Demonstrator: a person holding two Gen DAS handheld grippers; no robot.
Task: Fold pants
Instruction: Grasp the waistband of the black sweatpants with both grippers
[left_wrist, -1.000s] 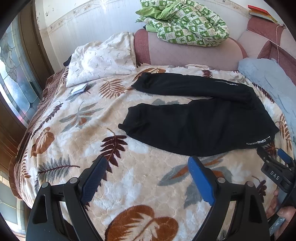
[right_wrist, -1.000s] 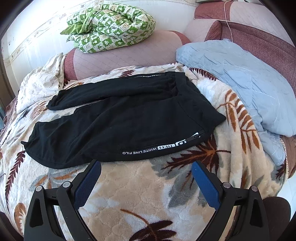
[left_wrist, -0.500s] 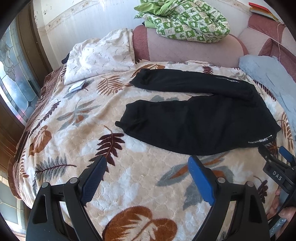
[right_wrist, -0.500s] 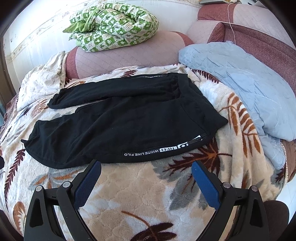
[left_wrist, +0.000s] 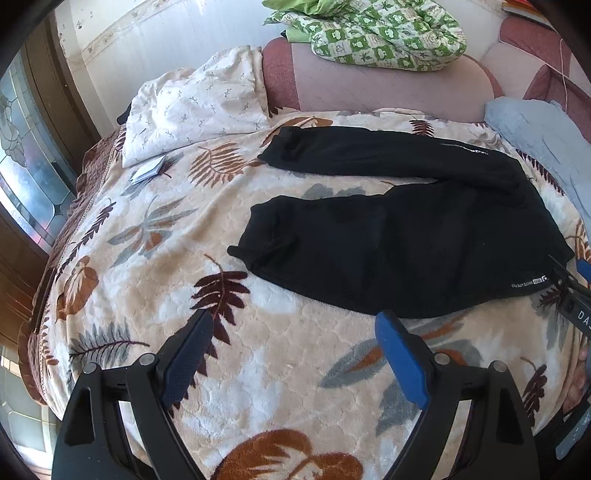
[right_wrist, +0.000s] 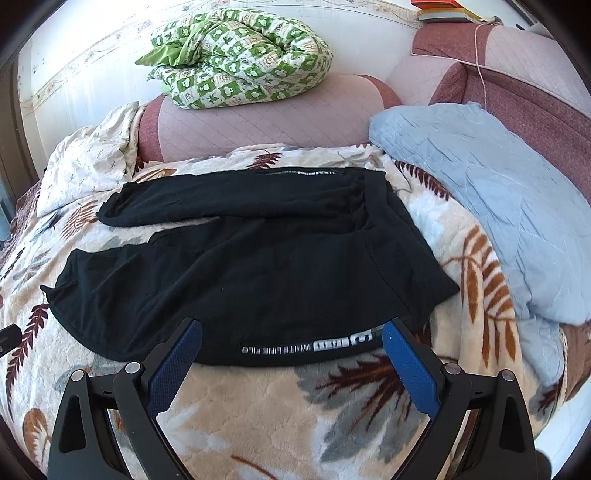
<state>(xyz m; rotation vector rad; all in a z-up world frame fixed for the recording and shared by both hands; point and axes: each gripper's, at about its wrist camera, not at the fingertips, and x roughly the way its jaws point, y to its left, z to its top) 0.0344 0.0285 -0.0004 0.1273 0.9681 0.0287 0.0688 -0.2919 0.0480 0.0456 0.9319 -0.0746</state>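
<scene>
Black pants are lying flat on the bed.
I'm holding both the left hand-held gripper and the right hand-held gripper wide open, gripping nothing.

One pair of black fabric pants, two legs spread apart. One cream plush leaf-print blanket covering the bed. One pale blue quilted pillow at 3 o'clock. One white sprig-print pillow at 11 o'clock. One green-and-white checked quilt bundle at 12 o'clock. One small white card or booklet, cannot tell which. Two blue-padded grippers: left gripper, right gripper.
</scene>
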